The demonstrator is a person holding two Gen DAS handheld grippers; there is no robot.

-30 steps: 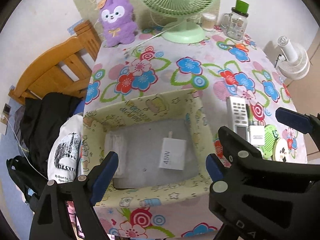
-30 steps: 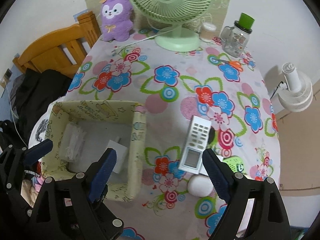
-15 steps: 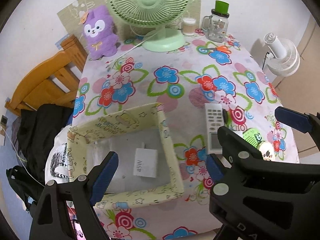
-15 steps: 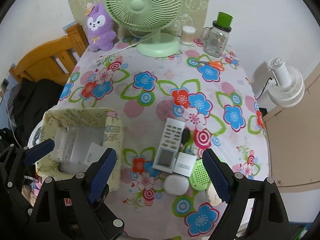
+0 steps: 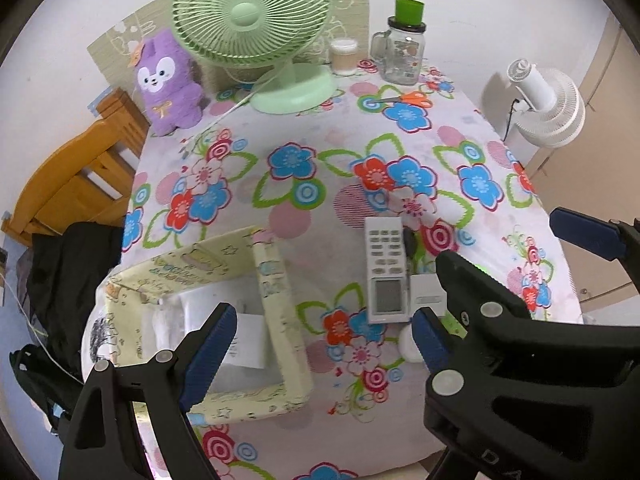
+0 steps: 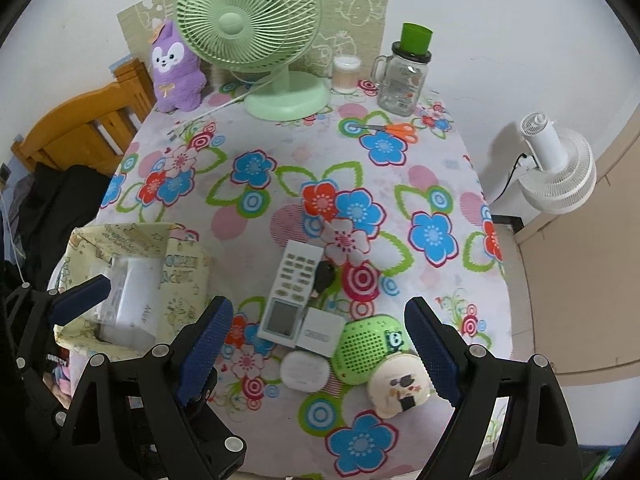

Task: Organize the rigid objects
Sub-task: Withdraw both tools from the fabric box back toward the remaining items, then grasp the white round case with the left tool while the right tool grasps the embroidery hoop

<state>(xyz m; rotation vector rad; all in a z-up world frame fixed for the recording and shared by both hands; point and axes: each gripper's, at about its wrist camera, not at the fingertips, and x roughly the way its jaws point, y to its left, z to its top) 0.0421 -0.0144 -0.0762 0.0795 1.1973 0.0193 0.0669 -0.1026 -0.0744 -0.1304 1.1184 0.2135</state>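
Observation:
A yellow patterned fabric box (image 5: 276, 304) stands at the table's near left, with a white charger (image 5: 248, 344) and clear packets inside. To its right lie a white remote (image 6: 294, 292), a small black item (image 6: 324, 274), a white square box (image 6: 320, 332), a white rounded case (image 6: 304, 370), a green speaker (image 6: 368, 348) and a cream round case (image 6: 400, 388). My left gripper (image 5: 324, 340) hangs open over the box's right wall, holding nothing. My right gripper (image 6: 318, 342) hangs open above the cluster of small items, also holding nothing.
At the back of the flowered table stand a green fan (image 6: 256, 28), a purple plush (image 6: 176, 68), a swab jar (image 6: 346, 74) and a glass mug with a green lid (image 6: 404, 76); orange scissors (image 6: 396, 130) lie nearby. A wooden chair (image 5: 76, 176) with dark clothes is left, a white fan (image 6: 556, 168) right.
Both grippers have drifted right and pulled back, still open. The box slid left in both views, and the speaker and cases came into the right wrist view.

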